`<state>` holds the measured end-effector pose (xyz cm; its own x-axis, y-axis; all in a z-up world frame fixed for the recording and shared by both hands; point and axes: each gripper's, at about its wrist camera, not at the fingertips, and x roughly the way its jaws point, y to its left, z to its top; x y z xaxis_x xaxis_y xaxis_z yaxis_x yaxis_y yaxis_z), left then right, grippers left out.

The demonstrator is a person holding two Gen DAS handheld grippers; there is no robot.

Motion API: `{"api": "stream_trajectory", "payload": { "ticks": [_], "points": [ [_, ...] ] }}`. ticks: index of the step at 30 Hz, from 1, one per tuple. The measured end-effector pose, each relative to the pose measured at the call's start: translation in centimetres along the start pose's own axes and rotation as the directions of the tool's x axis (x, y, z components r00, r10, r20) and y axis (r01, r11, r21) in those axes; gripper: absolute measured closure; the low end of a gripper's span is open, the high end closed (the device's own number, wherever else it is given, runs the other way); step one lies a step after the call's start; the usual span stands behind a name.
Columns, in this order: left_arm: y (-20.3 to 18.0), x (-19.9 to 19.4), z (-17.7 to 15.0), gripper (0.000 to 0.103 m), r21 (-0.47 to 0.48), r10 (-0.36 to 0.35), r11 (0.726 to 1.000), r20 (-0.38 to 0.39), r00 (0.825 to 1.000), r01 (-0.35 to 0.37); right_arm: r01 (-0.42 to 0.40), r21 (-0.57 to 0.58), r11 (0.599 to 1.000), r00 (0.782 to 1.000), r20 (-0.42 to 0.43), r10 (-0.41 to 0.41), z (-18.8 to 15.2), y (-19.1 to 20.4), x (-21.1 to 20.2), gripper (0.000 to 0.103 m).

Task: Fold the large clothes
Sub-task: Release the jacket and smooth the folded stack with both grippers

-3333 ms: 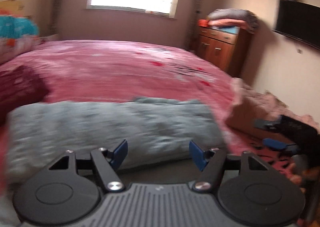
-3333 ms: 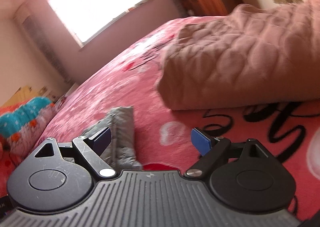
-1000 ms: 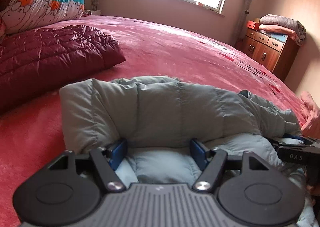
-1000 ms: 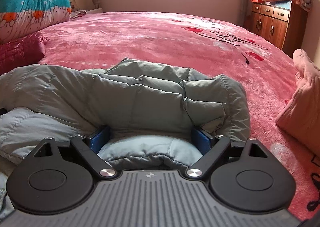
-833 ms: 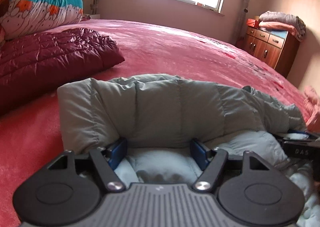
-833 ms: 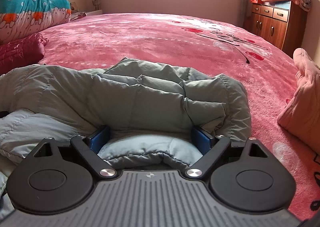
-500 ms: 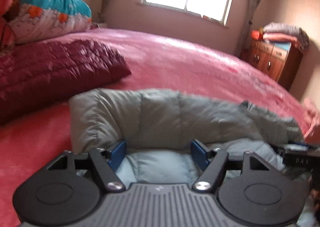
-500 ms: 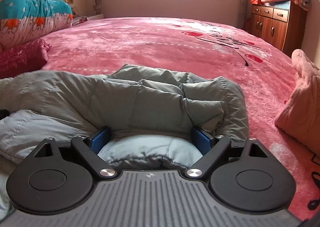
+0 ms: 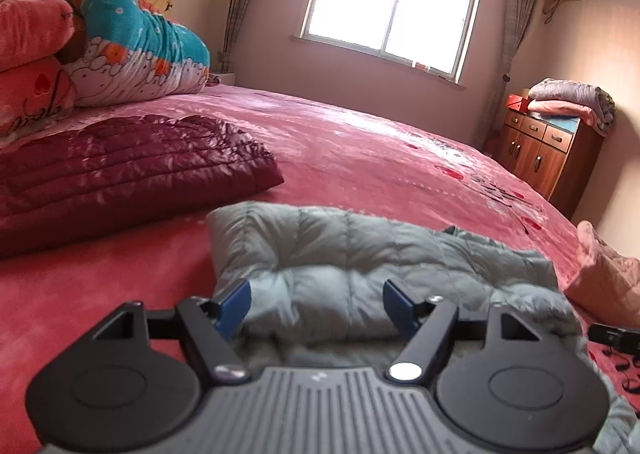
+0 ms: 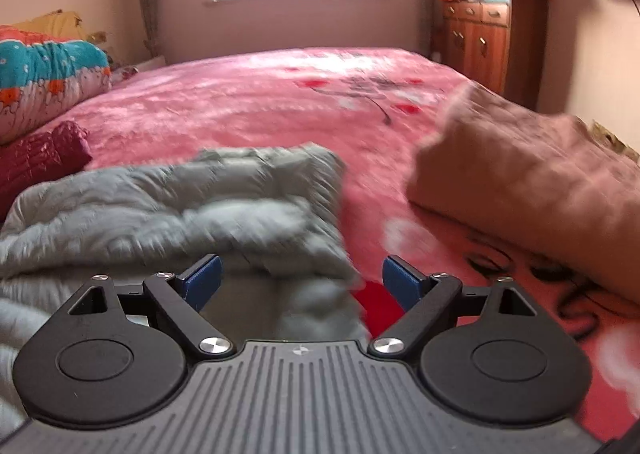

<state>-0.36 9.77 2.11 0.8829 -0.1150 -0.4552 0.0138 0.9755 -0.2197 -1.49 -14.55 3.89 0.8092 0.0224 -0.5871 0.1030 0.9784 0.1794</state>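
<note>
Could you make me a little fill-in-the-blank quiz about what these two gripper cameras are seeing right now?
1. The grey jacket lies folded on a bed covered in a ____ blanket.
2. Both the left gripper and the right gripper have their jaws ____.
3. To the left of the grey jacket lies a ____ quilted jacket.
4. Folded blankets sit on top of the wooden ____.

Missing words: pink; open; dark red; cabinet

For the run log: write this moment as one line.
stage: fold laid | grey puffer jacket folded on pink bed | left hand-held gripper open | right hand-held gripper open, view blurred
</note>
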Motion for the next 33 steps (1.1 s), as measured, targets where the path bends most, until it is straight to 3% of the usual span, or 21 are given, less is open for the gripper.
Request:
{"api": "stream_trajectory", "payload": {
  "ticks": [6,15,24,29,33],
  "points": [
    [0.8,-2.7,-1.4,0.030,-0.016,0.031,0.999,-0.037,0.999,-0.031,0.003,0.090,0.996,0.999,-0.053,0.002,-1.8,-3.7,-3.7,0.000],
    [1.8,-6.3,-3.3,0.030,-0.055,0.076,0.995,-0.073,0.994,-0.081,-0.032,0.068,0.997,0.993,-0.114,0.039,-4.9,-5.1,-7.7,0.000],
    [2.9,-9.2,-4.9,0.028,-0.080,0.109,0.990,-0.085,0.990,-0.116,-0.093,0.140,0.986,0.980,-0.161,0.115,-6.3,-7.0,-10.7,0.000],
    [3.9,-9.4,-5.6,0.028,-0.112,0.131,0.983,-0.108,0.985,-0.143,-0.099,0.194,0.976,0.974,-0.181,0.135,-6.4,-8.4,-10.8,0.000],
    [5.0,-9.0,-6.4,0.027,-0.150,0.134,0.976,-0.148,0.980,-0.156,-0.114,0.255,0.960,0.957,-0.231,0.175,-6.8,-9.5,-10.3,0.000]
  ]
}}
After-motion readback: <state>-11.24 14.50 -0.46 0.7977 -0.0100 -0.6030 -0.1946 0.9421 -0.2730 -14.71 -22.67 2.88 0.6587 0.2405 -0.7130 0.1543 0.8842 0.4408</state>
